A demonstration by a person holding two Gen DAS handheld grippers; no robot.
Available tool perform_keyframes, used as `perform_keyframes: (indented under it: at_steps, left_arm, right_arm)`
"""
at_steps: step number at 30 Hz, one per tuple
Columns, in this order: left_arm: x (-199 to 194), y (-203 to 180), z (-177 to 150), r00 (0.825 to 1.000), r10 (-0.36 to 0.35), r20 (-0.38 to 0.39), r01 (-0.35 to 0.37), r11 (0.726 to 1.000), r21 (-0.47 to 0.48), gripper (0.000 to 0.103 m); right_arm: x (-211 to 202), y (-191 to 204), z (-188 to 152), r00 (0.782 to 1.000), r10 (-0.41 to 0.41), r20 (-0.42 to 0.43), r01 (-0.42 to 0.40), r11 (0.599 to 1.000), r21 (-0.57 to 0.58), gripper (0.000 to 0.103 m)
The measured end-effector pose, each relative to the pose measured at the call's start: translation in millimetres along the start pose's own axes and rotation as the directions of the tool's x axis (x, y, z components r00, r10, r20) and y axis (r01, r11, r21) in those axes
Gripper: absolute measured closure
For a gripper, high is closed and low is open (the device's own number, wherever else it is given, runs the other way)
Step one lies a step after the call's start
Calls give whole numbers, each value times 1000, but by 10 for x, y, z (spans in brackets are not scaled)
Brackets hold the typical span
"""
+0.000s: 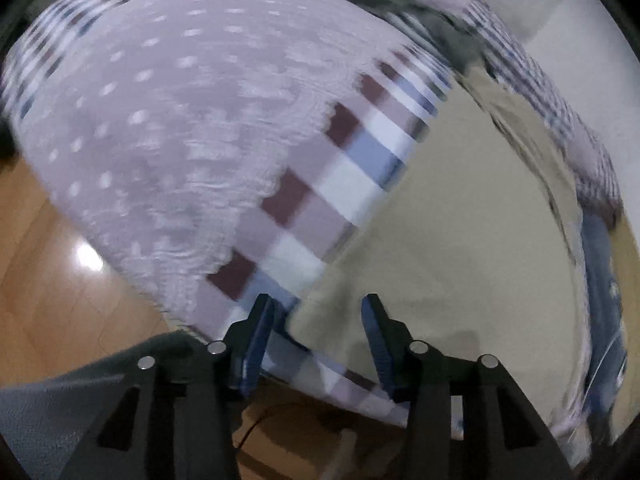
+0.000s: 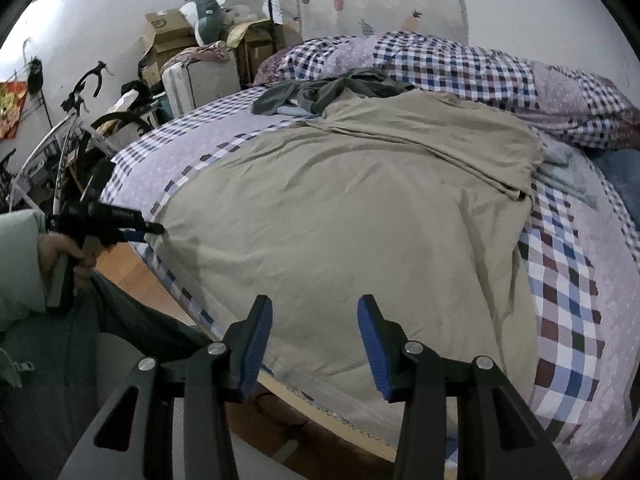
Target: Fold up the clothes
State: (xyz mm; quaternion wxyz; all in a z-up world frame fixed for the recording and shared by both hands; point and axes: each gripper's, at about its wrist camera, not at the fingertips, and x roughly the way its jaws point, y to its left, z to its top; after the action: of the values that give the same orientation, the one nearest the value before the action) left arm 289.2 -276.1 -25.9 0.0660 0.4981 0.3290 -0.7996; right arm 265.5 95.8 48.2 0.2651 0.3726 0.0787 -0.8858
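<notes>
Beige garment (image 2: 360, 216) lay spread on the checked bed (image 2: 568, 280), its far part folded over. Right gripper (image 2: 316, 340) hung over the garment's near hem, fingers apart, holding nothing. Left gripper (image 1: 318, 340), fingers also apart, sat at the garment's left edge; that view was blurred. Grey clothes (image 2: 320, 92) lay far back.

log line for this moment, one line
step: reach for beige garment hem | left gripper: at left edge, jaws open | right gripper: open over near hem | bed: garment spread flat

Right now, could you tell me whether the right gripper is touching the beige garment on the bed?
Apart. The right wrist view shows the right gripper open, its fingers hovering over the beige garment's near hem without pinching fabric.
</notes>
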Motion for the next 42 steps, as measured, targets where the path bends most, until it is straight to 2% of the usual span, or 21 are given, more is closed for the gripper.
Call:
perform_keyframes:
  at_steps: [2,4,6,9,13,17,20,21,28,34,38,39,41,42]
  left_arm:
    - [-25,107,36,999,-31,10,31,998,-62,49]
    - [-44,126,45,991,-133,11,134,987,-93,49]
    - [-63,91,23,962,-273,-3,271,957,-106,49]
    - [-41,-2,-23,925,-377,-42,372,923,-101,49]
    - [-30,-3,-1,898,-435,-58,427,896,-120,44]
    - [-47,126,-56,916,-398,-45,385,906,-176,43]
    - [-80,194,-23,905,-425,-28,411,889,-203,43]
    - [-78,199,-9,898,-440,-23,426,880,-208,43]
    - [-46,225,72,817,-576,6,558,788,-263,43]
    - [-55,288,112,795,-606,28,587,758,-284,43]
    - [-61,334,137,784,-619,43,601,741,-298,43]
    - [-63,356,139,795,-605,44,588,750,-302,43]
    - [-69,402,138,816,-576,48,561,769,-308,43]
    - [-80,433,122,826,-561,51,547,778,-310,43]
  right_arm:
    - [12,46,4,1000,-7,0,8,1000,-18,55]
    - [32,117,16,1000,-12,3,12,999,-40,55]
    - [62,225,38,1000,-13,8,14,998,-67,55]
    - [227,572,94,1000,26,1,-25,991,-131,54]
    - [590,1135,184,991,128,-43,-134,966,-221,54]
    - [965,1603,263,978,194,-74,-207,940,-272,54]
    - [1203,1840,319,968,236,-87,-251,928,-276,54]
    - [1272,1907,329,965,245,-90,-260,923,-282,54]
    - [1687,2208,399,956,278,-95,-293,914,-282,54]
    - [1899,2319,478,951,298,-85,-310,915,-258,54]
    - [2011,2337,564,947,312,-78,-321,923,-213,71]
    - [2032,2329,588,947,312,-76,-321,926,-199,83]
    - [2059,2326,631,944,319,-78,-329,927,-180,95]
    - [2069,2320,647,941,330,-80,-339,926,-168,98]
